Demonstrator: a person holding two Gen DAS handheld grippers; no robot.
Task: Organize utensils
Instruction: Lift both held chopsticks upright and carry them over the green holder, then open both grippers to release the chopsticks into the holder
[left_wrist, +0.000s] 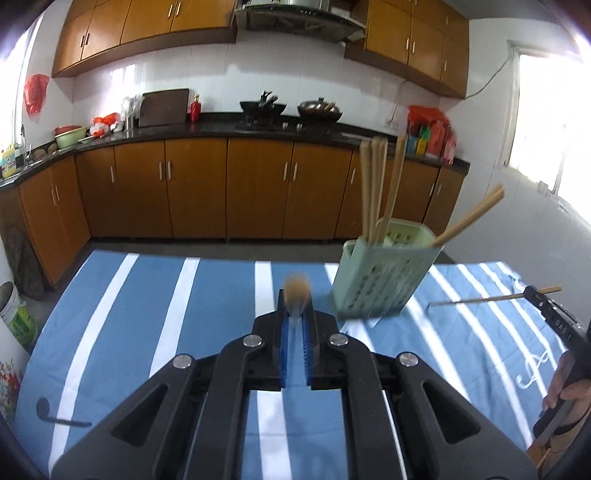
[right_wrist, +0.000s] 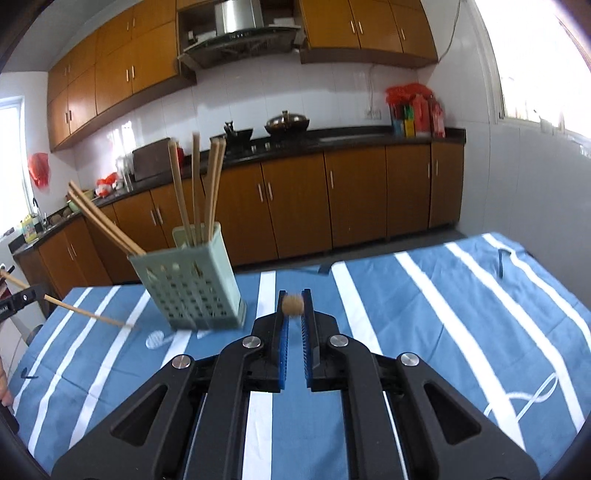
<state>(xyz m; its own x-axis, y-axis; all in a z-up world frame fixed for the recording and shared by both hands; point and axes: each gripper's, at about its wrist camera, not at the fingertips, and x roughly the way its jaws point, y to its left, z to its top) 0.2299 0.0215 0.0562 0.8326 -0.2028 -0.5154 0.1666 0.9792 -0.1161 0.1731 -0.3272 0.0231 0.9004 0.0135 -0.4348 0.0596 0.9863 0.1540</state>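
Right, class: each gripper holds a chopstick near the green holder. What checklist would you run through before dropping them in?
1. Left gripper shut on the left chopstick: ok.
2. Right gripper shut on the right chopstick: ok.
3. Green holder standing on the striped cloth: ok.
4. Free room among the stored chopsticks: cannot tell.
5. Held chopsticks above the holder's mouth: not ok, both are beside it.

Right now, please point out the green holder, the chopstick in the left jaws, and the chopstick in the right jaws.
Holder (right_wrist: 192, 288): right wrist view, perforated front wall.
Left chopstick (right_wrist: 86, 314): right wrist view, middle of shaft.
Right chopstick (left_wrist: 476, 299): left wrist view, middle of shaft.
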